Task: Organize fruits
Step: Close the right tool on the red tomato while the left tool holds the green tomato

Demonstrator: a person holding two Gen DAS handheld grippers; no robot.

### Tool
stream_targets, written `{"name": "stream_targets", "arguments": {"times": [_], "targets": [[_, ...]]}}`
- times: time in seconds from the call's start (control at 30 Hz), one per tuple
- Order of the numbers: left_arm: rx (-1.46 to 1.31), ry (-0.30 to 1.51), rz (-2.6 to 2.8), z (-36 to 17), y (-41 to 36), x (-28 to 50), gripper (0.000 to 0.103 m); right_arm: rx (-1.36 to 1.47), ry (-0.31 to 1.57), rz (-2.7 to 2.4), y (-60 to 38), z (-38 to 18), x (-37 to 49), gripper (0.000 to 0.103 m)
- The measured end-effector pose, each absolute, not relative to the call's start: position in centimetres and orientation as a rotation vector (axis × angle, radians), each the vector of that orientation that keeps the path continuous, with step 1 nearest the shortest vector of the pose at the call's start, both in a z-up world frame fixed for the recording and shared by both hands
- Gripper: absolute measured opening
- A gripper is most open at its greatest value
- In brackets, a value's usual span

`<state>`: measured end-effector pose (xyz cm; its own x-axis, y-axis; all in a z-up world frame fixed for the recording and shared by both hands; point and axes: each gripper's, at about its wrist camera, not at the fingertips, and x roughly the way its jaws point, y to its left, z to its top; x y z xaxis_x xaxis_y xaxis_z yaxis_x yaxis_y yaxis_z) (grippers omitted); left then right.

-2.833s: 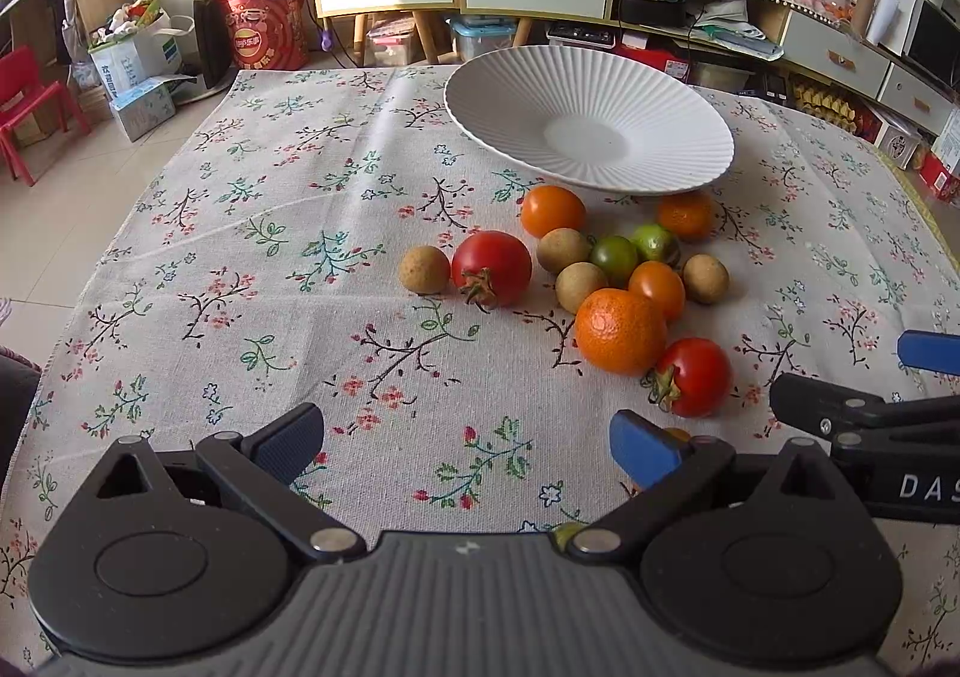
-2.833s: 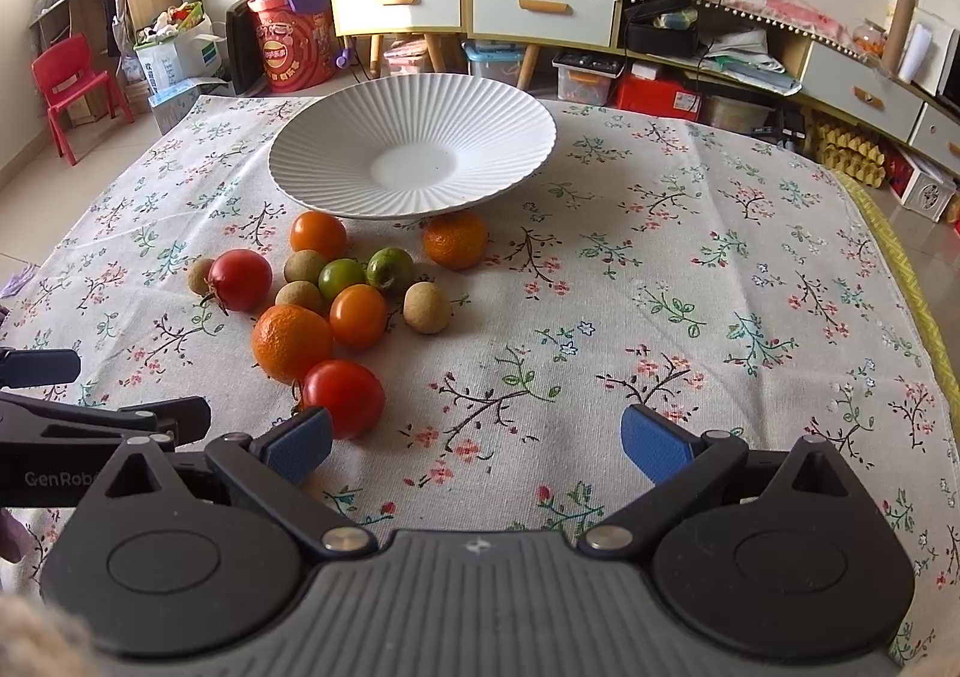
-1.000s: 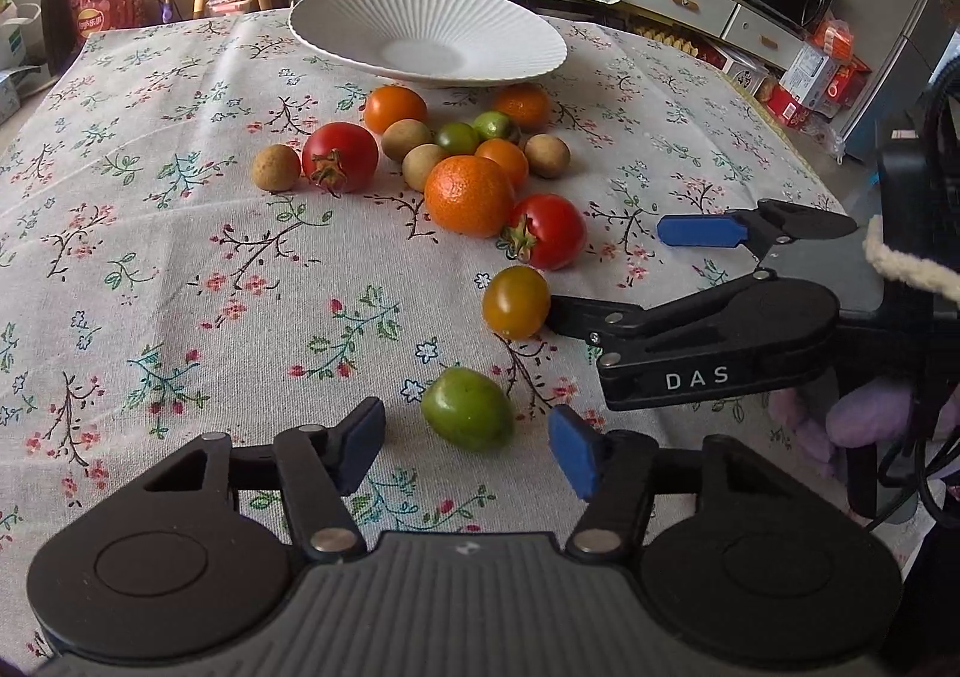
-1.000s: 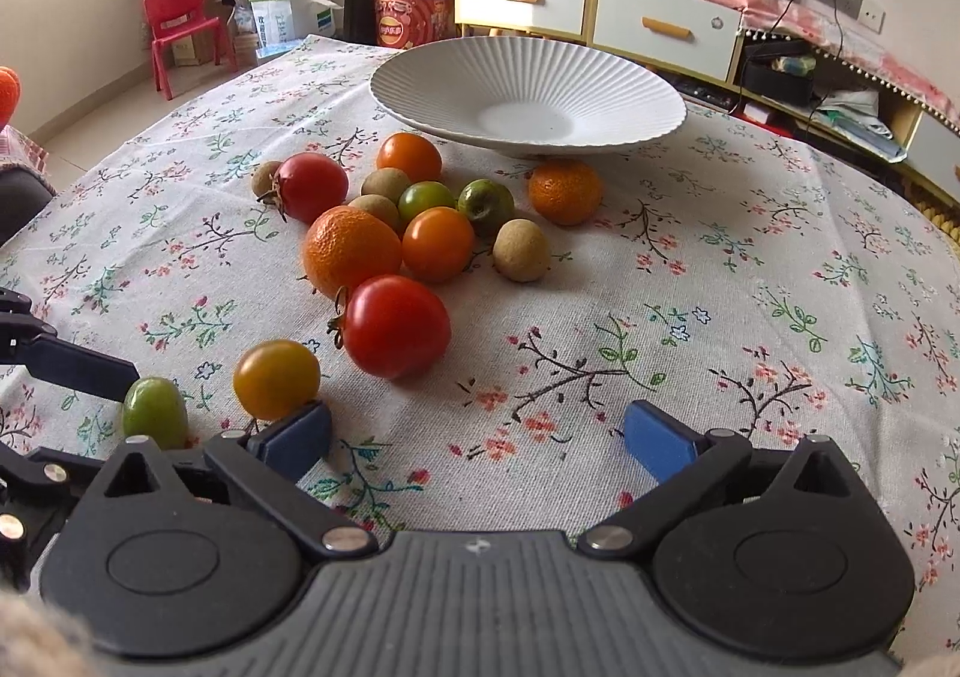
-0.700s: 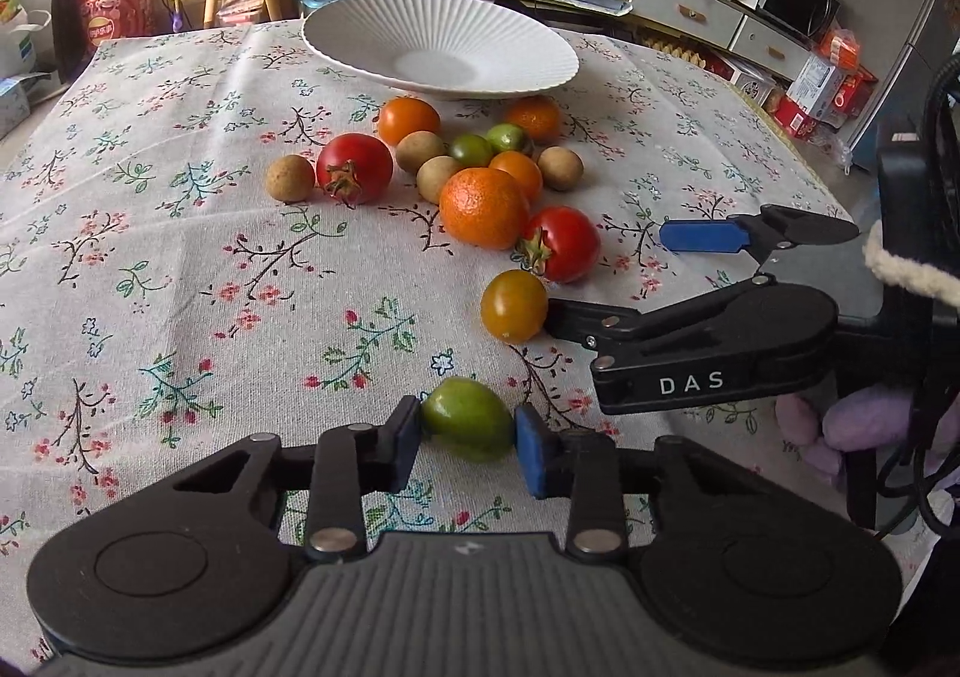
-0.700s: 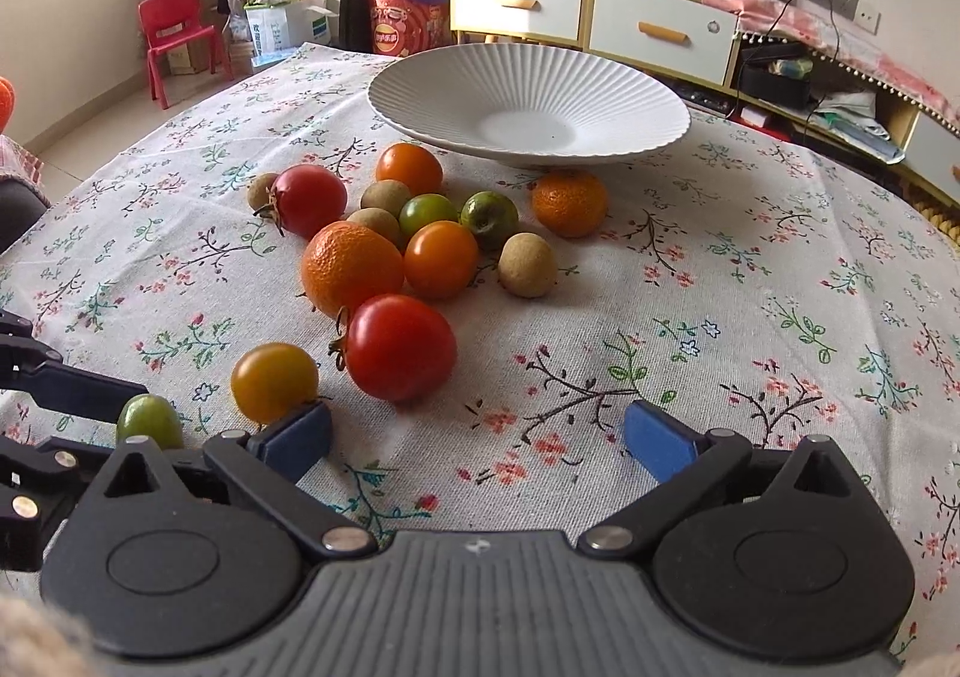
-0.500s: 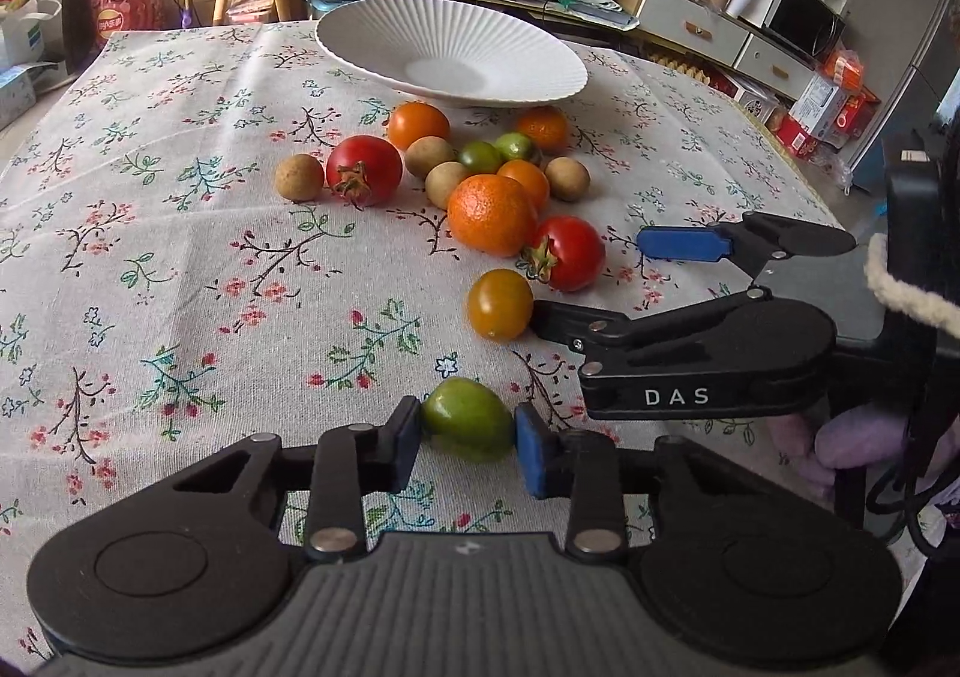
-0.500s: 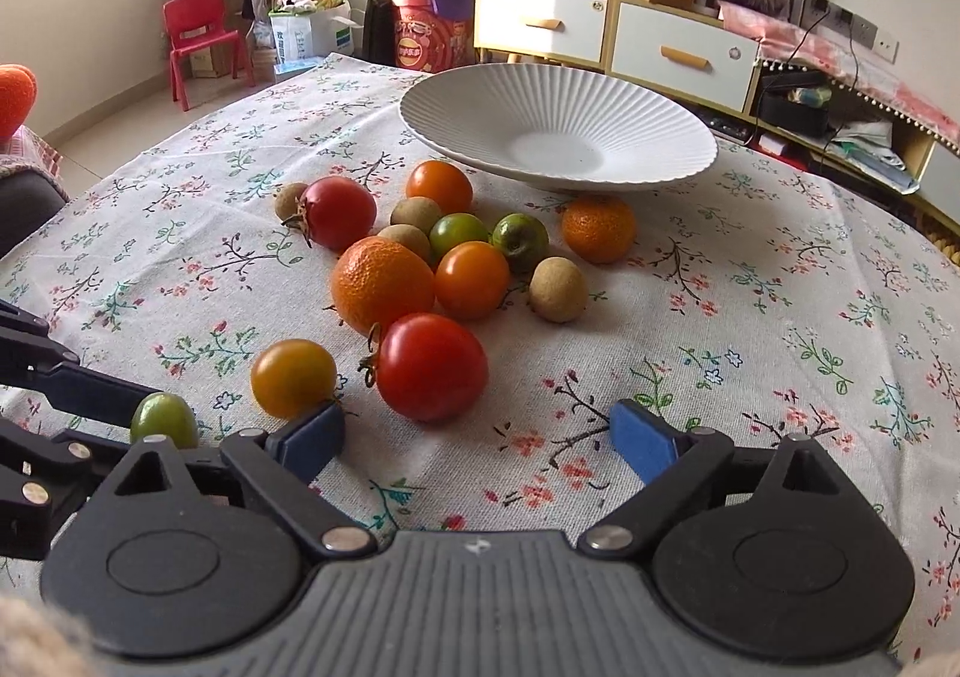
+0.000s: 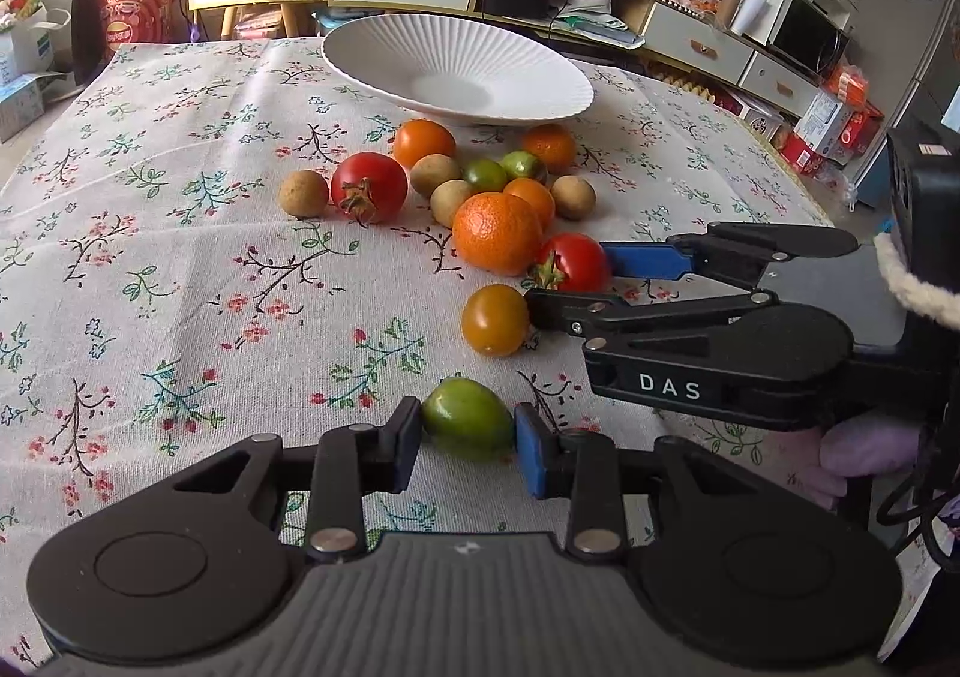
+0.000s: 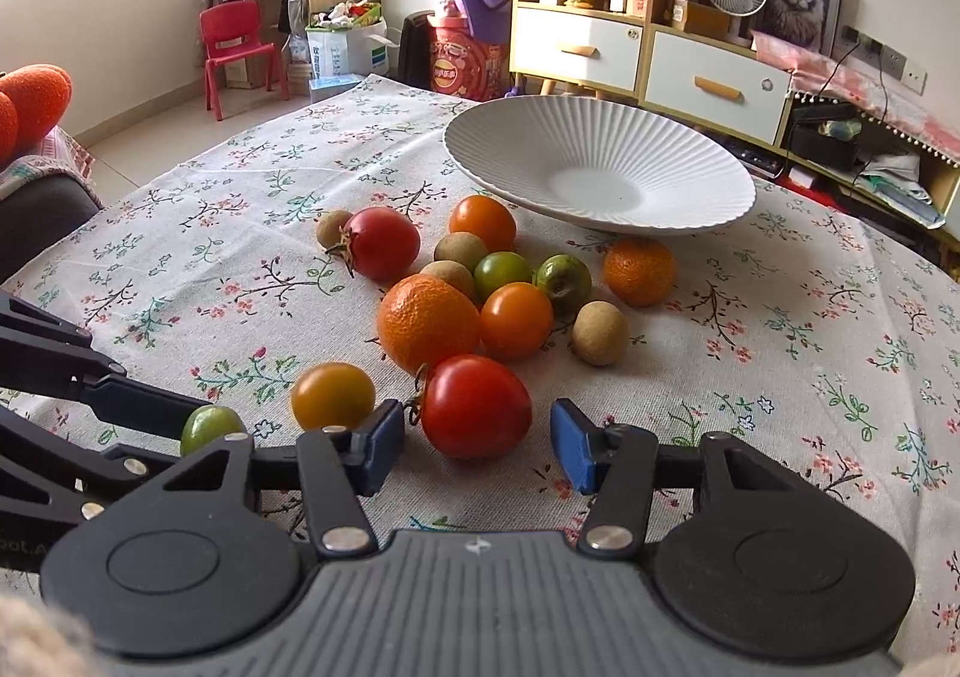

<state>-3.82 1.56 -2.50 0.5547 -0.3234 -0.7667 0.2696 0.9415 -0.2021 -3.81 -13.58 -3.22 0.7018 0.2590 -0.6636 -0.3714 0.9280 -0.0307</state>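
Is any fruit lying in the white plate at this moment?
No, the white plate is bare inside, and every fruit, such as the big orange, sits on the tablecloth.

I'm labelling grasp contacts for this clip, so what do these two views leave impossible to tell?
- Right wrist view: whether the right gripper pads touch the red tomato; gaps show on both sides.
- Left wrist view: its lower finger hides the tomato's near side.
- Both views: the underside of the green tomato in the left gripper, so lift-off is unclear.
- Small round brown fruit: kind unclear.
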Motion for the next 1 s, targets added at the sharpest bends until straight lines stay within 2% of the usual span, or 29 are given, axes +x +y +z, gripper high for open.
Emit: {"name": "stream_targets", "arguments": {"times": [0.03, 0.2, 1.0], "targets": [[-0.075, 0.922, -0.351, -2.5, 1.7, -3.7, 0.038, -0.161, 0.710, 0.359, -13.7, -3.2, -3.8, 0.042], [-0.143, 0.929, -0.382, -2.2, 1.9, -3.0, 0.038, -0.172, 0.732, 0.381, -13.5, -2.8, -3.9, 0.041], [-0.104, 0.752, -0.410, 1.9, -1.9, 2.3, 0.038, -0.036, 0.666, 0.306, -17.1, 1.3, -0.2, 0.040]]}}
